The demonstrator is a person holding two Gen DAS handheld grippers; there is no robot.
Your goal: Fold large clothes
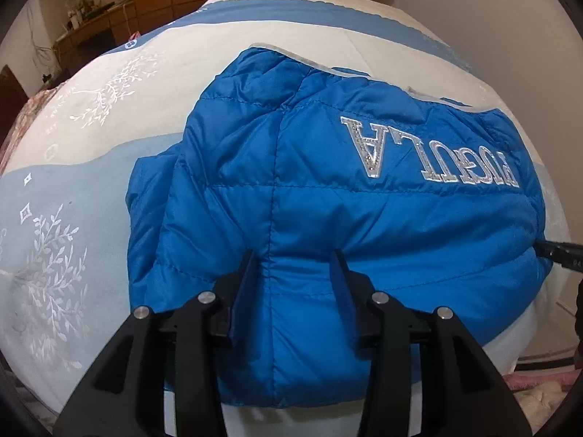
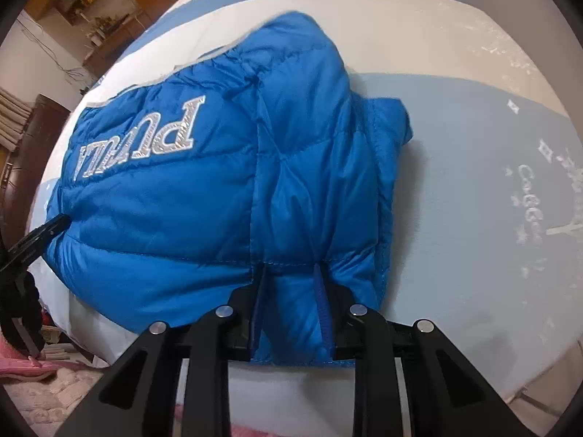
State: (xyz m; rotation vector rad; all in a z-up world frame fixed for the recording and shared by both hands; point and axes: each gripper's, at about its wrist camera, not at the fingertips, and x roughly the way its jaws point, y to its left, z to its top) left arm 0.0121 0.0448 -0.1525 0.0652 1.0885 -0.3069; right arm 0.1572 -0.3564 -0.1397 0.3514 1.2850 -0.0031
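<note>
A blue quilted puffer jacket (image 1: 328, 196) with silver letters lies on the bed, its near edge hanging over the bed's front. It also shows in the right wrist view (image 2: 226, 189). My left gripper (image 1: 295, 266) is shut on a thick bunch of the jacket's near edge, fabric bulging between the fingers. My right gripper (image 2: 289, 273) is shut on the jacket's near edge at the other end. The right gripper's tip shows at the right of the left wrist view (image 1: 557, 251); the left gripper's tip shows at the left of the right wrist view (image 2: 40, 236).
The bed cover (image 1: 91, 138) is cream and pale blue with white leaf prints. Wooden cabinets and a cluttered desk (image 1: 94, 18) stand beyond the bed. A dark wooden piece (image 2: 25, 160) and pink fabric on the floor (image 2: 25, 367) lie beside the bed.
</note>
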